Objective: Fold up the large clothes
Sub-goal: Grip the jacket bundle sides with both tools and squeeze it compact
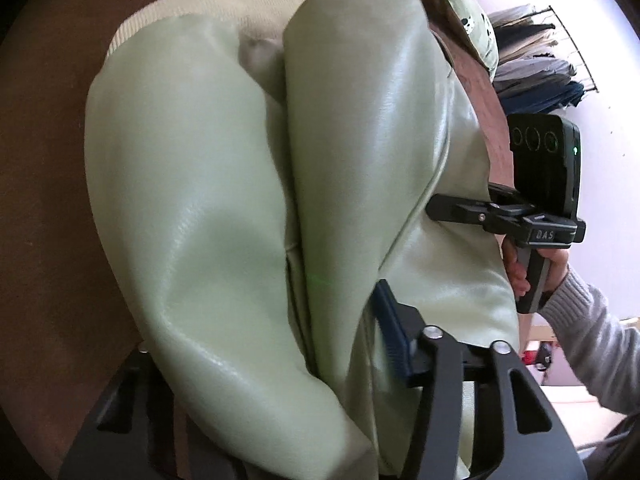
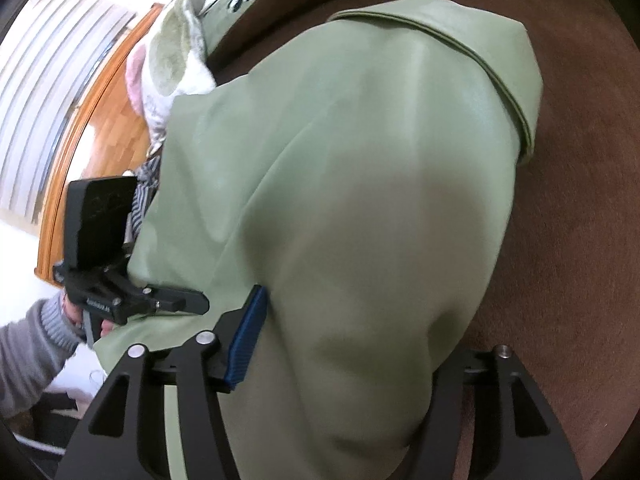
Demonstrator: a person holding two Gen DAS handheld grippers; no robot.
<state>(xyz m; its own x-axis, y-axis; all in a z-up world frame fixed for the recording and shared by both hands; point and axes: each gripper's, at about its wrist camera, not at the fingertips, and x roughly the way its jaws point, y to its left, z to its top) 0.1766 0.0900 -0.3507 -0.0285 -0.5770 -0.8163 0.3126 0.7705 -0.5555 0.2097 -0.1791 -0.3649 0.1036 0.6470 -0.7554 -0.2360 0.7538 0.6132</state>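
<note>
Both tongs, left and right, pinch the jacket, I think; slick, floppy, heavyish faux leather, so grab seams or hem.

Pale green leather-look jacket, cream ribbed hem, bunched in glossy folds on brown surface, collar flat

Both grippers point steeply down, the left gripper and right gripper each clamped on bunched jacket folds, grey-sleeved hands gripping their handles.
</note>
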